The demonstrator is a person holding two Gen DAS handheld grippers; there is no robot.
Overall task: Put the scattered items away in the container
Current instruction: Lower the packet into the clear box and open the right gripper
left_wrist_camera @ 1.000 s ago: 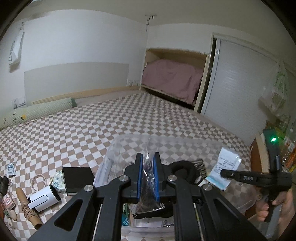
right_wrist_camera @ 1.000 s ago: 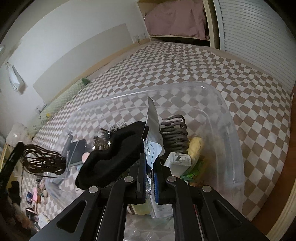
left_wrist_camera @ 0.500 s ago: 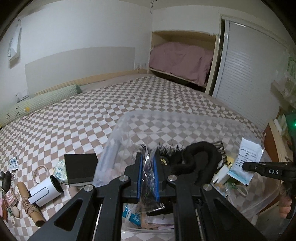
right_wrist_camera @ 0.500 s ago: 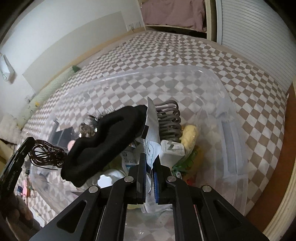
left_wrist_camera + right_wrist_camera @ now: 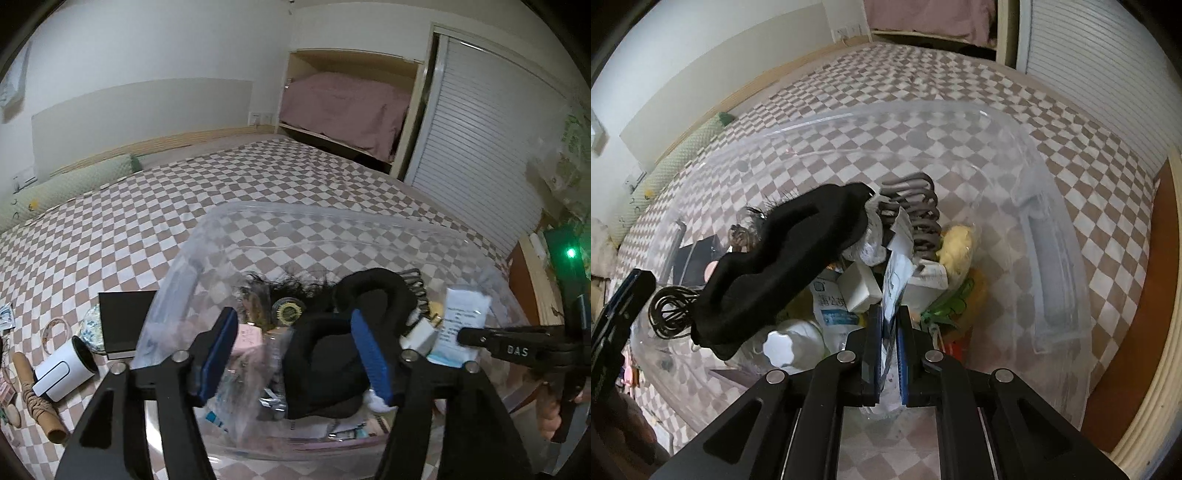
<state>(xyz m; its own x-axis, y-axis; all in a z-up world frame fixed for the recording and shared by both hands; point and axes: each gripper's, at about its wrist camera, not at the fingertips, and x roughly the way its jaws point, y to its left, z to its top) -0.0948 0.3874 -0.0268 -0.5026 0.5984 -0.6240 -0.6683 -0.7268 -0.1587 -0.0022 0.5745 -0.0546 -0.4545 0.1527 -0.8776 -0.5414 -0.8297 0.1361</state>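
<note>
Clear plastic container (image 5: pixel 1049 236) crammed with black cloth (image 5: pixel 783 273) and packets.

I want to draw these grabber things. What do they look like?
Each gripper is a black frame of angled bars joined by round silver rivets, ending in two flat fingers with blue pads. That goes for the left gripper and the right gripper alike. One finger of the right gripper has white "DAS" lettering.
</note>
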